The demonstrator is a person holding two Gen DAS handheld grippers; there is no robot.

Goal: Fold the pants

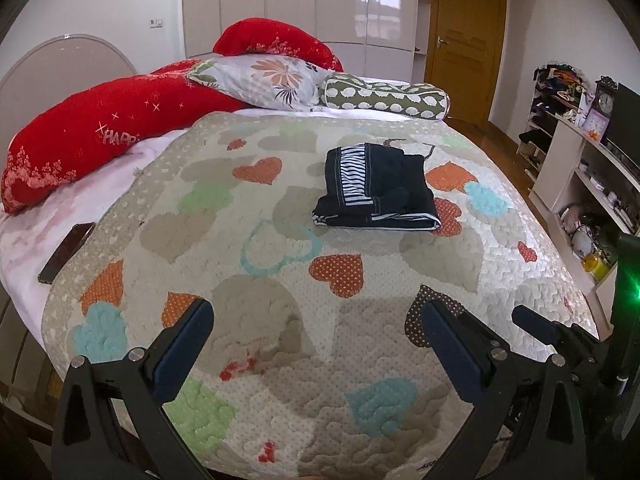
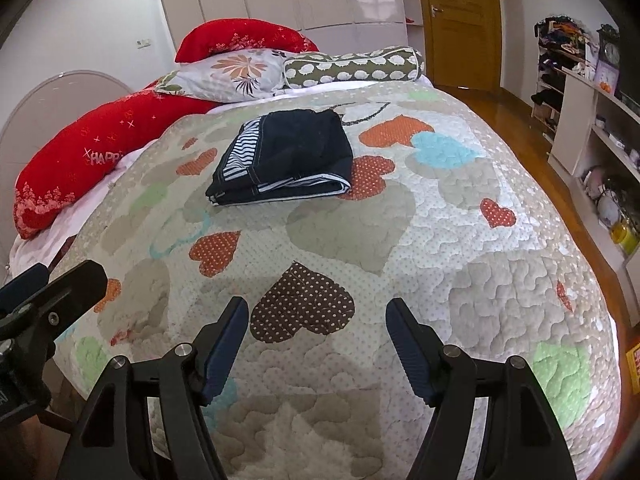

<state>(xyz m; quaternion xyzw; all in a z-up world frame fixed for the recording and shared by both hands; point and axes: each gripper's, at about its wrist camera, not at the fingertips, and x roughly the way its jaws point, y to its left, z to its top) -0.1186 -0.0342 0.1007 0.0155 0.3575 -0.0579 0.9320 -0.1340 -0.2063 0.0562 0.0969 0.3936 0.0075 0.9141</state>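
Pants [image 1: 376, 188] lie folded on the quilt [image 1: 280, 280], soft and floppy (best pinched at the folded edge); both grippers [image 1: 316, 320] [image 2: 316, 316] hang open, empty.

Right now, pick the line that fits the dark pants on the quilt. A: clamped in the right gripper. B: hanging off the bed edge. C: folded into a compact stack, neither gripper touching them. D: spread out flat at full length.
C: the pants lie folded in a stack on the quilt, while the left gripper and the right gripper are both open and well short of them.
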